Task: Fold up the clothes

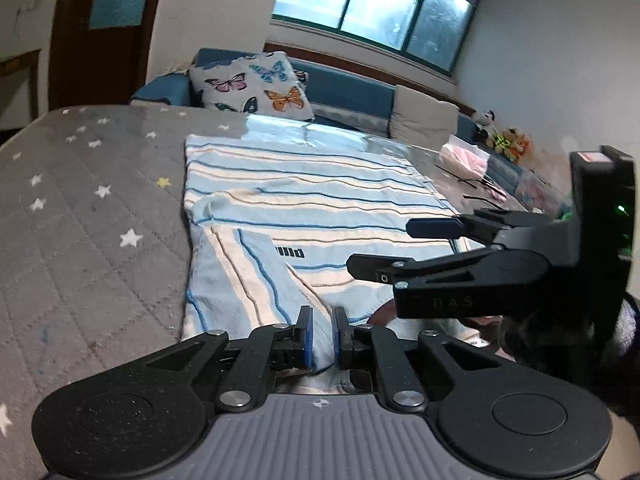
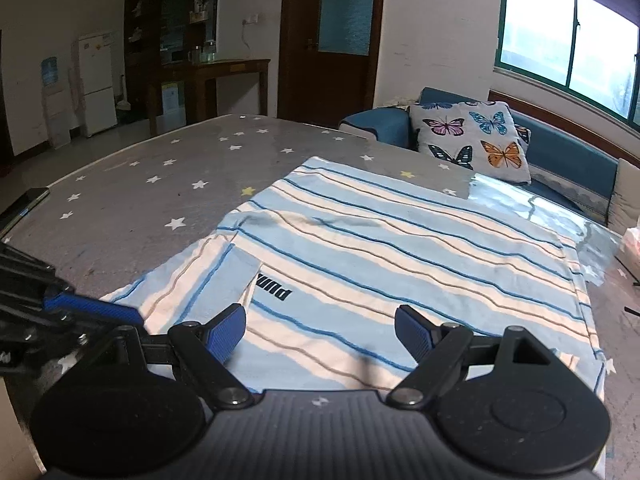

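Left gripper (image 1: 320,330): bottom centre of the left wrist view, its two blue-padded fingers drawn close together and clamped on a raised fold at the near edge of the striped shirt (image 1: 304,216). In the right wrist view its blue-padded tip (image 2: 94,311) enters from the lower left edge, at the shirt's near left corner.

Right gripper (image 2: 320,330): bottom centre of the right wrist view, jaws spread wide and holding nothing, hanging over the near part of the shirt. In the left wrist view it (image 1: 380,248) reaches in from the right edge, fingers parted, above the shirt's near right part.

Striped shirt: light blue and white with thin blue and brown stripes, lying mostly flat across the middle of both views. One part is folded over at the near left, beside a dark printed logo (image 2: 274,286).

Table cover (image 1: 80,208): grey quilted fabric with white and yellow stars, under a glossy clear sheet, filling the left of the frame.

Clear bag (image 1: 466,156): pinkish contents, right of the shirt, middle right.

Butterfly cushion (image 1: 252,86): beyond the table, upper centre, on a blue sofa (image 2: 560,148).

Soft toys (image 1: 504,138): far right on the sofa.

Window (image 1: 376,0): top of frame, bright.

Door (image 2: 330,40): dark wood, upper centre of the right wrist view.

Fridge (image 2: 96,84): white, upper left, far back.
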The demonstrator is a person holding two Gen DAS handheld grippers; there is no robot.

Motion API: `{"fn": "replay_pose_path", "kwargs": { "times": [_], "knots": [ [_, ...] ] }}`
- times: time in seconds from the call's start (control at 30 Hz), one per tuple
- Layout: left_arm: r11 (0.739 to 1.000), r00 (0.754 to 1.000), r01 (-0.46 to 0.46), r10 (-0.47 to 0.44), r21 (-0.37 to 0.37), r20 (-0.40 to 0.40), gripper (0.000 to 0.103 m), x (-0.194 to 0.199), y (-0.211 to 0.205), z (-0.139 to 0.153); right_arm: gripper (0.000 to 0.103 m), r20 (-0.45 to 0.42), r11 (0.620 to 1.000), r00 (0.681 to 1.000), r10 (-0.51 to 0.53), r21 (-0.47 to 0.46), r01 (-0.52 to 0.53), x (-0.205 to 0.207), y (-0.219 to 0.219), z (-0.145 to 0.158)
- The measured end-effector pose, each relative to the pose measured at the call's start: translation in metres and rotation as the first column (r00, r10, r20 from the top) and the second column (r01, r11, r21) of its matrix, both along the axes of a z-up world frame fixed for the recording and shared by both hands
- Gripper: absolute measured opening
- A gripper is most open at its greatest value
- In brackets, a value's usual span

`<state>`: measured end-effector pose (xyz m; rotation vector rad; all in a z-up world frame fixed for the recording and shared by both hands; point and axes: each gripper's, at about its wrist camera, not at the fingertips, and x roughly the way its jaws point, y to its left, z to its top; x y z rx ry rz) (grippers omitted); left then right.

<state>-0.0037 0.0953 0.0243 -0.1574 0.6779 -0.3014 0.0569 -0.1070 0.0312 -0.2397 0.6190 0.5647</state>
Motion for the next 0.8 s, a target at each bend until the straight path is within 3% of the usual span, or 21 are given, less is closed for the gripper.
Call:
{"fn": "replay_pose_path", "kwargs": {
  "times": [0.13,0.27,0.53,0.63,0.8],
  "knots": [
    [0.997,0.997,-0.066,0.065,0.033,0.032,0.011,-0.001,0.018,0.007,0.083,0.001,1.000,1.000,0.015,0.015,-0.015,-0.002,0.001,0.004],
    [0.988,0.992,-0.123,0.123,0.092,0.004,0.011,0.008,0.033,-0.002,0.082,-0.017,0.998,0.998,0.053,0.017,-0.053,-0.004,0.011,0.003],
    [0.968,0.991,-0.117,0.128,0.221,-0.039,0.013,0.004,0.035,-0.028,0.081,-0.042,0.989,0.988,0.147,-0.027,-0.149,-0.017,0.035,-0.013],
    [0.966,0.992,-0.112,0.123,0.232,-0.034,0.013,0.003,0.035,-0.027,0.081,-0.061,0.984,0.985,0.162,-0.065,-0.166,-0.020,0.038,-0.022],
    [0.968,0.994,-0.106,0.106,0.226,0.009,0.013,0.013,0.028,-0.011,0.082,-0.056,0.989,0.989,0.139,-0.048,-0.142,-0.017,0.030,-0.018]
  ]
}}
